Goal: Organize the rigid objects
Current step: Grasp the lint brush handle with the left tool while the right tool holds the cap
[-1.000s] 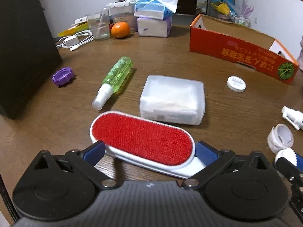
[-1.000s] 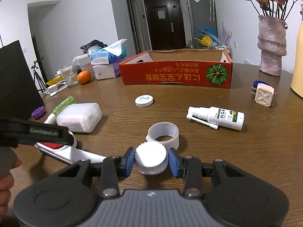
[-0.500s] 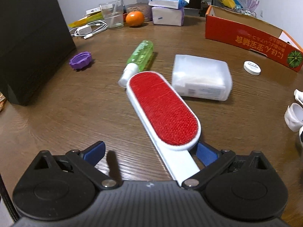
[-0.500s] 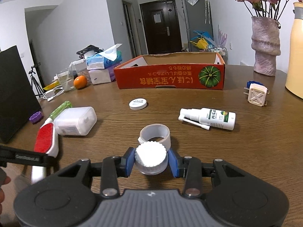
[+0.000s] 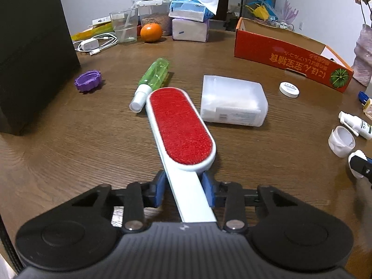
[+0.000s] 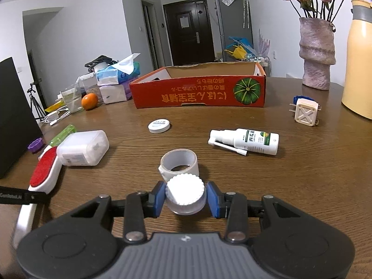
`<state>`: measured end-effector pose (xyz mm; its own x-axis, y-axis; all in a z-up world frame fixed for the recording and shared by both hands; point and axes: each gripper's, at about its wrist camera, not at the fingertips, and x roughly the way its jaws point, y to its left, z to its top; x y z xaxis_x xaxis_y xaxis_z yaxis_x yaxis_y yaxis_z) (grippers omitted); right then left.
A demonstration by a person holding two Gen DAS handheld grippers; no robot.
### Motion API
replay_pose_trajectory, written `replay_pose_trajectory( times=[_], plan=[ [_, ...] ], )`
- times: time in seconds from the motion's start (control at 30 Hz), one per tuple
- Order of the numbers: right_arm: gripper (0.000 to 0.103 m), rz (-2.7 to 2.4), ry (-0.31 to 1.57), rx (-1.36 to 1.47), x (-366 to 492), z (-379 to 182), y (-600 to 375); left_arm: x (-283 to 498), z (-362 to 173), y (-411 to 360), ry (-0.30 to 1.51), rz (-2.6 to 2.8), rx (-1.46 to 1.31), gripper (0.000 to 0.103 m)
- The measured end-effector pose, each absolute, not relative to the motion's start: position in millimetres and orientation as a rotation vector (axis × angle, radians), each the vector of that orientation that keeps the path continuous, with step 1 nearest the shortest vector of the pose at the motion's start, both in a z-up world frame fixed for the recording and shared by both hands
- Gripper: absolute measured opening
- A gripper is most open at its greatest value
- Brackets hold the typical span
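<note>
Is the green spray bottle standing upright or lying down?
Lying down. The green spray bottle rests on its side on the table, white cap end beside the red head of the lint brush.

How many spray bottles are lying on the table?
2. The green spray bottle lies beside the lint brush head; the white spray bottle lies right of the tape roll. Others may be hidden inside the orange box.

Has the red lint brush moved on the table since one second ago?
Yes. The lint brush turned from crosswise to lengthwise; its tip now lies beside the green spray bottle, the closing jaws pressing its handle.
</note>
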<state>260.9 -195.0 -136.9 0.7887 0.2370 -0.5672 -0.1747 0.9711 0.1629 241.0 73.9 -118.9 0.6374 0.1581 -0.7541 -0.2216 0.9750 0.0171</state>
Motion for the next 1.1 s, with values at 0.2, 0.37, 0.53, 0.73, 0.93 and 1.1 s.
replay_pose_trajectory(
  times=[0.2,0.37,0.53,0.73,0.93,1.1],
  plan=[
    [0.038,0.219,0.629,0.101,261.5,-137.5,-194.4,232.1,-113.0,78.8,0.806,0.230,-0.040,0.029],
    [0.038,0.220,0.627,0.095,260.5,-136.6,-193.3,223.4,-102.3,82.0,0.751,0.230,-0.014,0.027],
    [0.038,0.214,0.620,0.097,257.2,-133.8,-194.0,217.1,-92.3,84.6,0.709,0.224,-0.020,0.026],
    [0.038,0.212,0.612,0.096,252.7,-130.3,-194.0,210.8,-85.2,85.6,0.681,0.217,-0.025,0.026],
    [0.038,0.210,0.605,0.099,248.4,-126.9,-194.4,205.2,-78.8,85.1,0.658,0.213,-0.024,0.026],
    [0.038,0.211,0.597,0.098,245.2,-124.4,-194.1,201.2,-73.1,85.3,0.635,0.209,-0.027,0.026]
  ],
)
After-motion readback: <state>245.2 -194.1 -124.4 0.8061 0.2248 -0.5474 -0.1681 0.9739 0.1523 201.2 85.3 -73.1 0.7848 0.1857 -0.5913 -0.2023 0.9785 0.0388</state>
